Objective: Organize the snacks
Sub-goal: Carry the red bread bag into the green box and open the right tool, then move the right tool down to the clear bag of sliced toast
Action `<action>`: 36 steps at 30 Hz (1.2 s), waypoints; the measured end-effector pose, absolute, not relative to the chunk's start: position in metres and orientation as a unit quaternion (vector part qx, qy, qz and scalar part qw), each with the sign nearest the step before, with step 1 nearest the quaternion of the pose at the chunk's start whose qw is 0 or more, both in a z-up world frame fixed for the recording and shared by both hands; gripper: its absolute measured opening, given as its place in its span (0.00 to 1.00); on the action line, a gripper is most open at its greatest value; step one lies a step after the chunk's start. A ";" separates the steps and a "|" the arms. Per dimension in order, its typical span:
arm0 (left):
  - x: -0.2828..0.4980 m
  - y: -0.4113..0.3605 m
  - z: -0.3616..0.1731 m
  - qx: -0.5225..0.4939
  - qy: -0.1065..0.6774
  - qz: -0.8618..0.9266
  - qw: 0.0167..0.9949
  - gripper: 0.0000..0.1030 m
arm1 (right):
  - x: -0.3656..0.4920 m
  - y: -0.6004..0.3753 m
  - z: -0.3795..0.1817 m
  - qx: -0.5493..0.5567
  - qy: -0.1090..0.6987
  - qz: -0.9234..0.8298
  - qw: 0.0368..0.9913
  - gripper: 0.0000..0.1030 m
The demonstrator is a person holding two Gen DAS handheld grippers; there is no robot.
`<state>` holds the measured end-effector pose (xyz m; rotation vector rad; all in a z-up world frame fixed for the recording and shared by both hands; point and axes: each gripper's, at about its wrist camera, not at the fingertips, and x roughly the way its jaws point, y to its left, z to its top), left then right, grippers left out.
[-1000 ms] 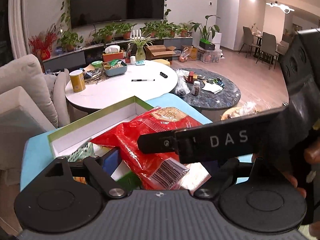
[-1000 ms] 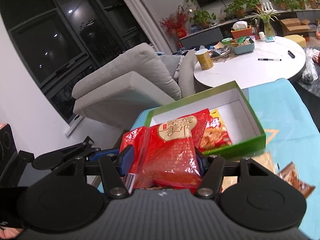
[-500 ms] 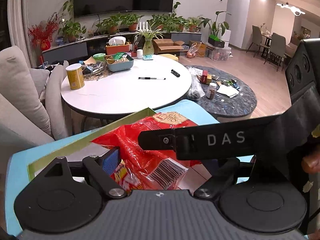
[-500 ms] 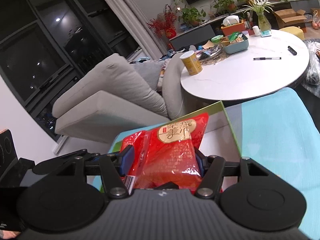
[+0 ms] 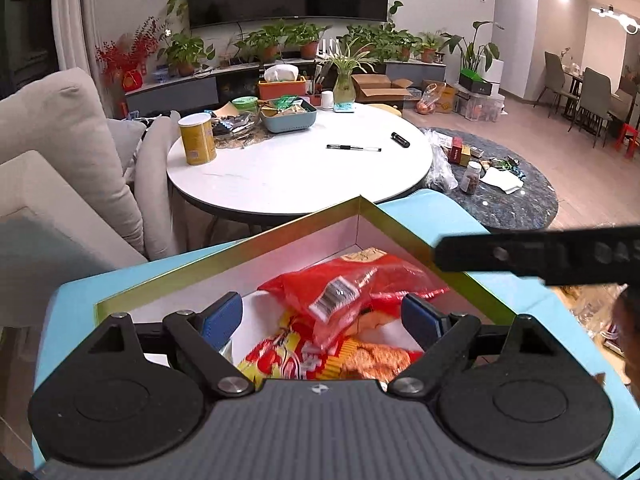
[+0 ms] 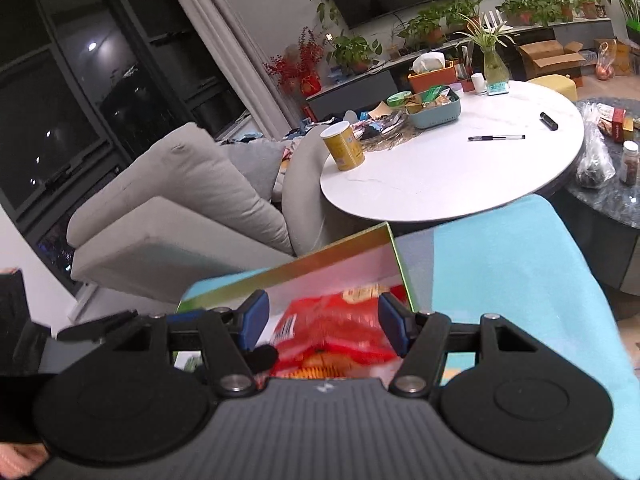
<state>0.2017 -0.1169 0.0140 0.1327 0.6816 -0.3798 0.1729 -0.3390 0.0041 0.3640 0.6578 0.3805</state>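
Note:
A green-rimmed white box [image 5: 240, 252] sits on a light blue cloth [image 5: 436, 208]. Inside lies a red snack bag [image 5: 360, 284] over a yellow and red snack packet [image 5: 304, 356]. My left gripper [image 5: 322, 318] is open above the box, its blue pads either side of the bags, touching neither. My right gripper [image 6: 324, 320] is open too, above the same red bag [image 6: 340, 320] and box [image 6: 344, 256]. The right gripper's black body [image 5: 540, 254] crosses the left wrist view at right.
A white round table [image 5: 296, 168] with a yellow can [image 5: 197, 138], pen and blue basket stands behind the box. A grey sofa [image 5: 60, 152] is at left. A dark low table [image 5: 512, 196] with clutter is at right. More snack packets [image 5: 592, 308] lie at the right edge.
Both grippers opened and the red bag dropped into the box. The right gripper's body pulled away to the right in the left wrist view.

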 end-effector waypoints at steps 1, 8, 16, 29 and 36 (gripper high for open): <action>0.197 -0.115 0.016 0.064 0.331 -0.185 0.923 0.83 | 0.168 -0.339 0.006 0.173 0.321 0.186 0.912 0.68; 0.160 -0.103 0.023 0.049 0.332 -0.182 0.924 0.86 | 0.131 -0.348 0.002 0.163 0.337 0.169 0.912 0.68; 0.120 -0.093 0.018 0.045 0.345 -0.184 0.919 0.89 | 0.119 -0.354 -0.022 0.179 0.373 0.118 0.902 0.68; 0.089 -0.074 0.003 0.022 0.369 -0.167 0.914 0.89 | 0.096 -0.320 -0.044 0.148 0.394 0.136 0.897 0.67; 0.071 -0.058 -0.005 0.018 0.377 -0.160 0.912 0.89 | 0.081 -0.301 -0.046 0.169 0.396 0.164 0.887 0.65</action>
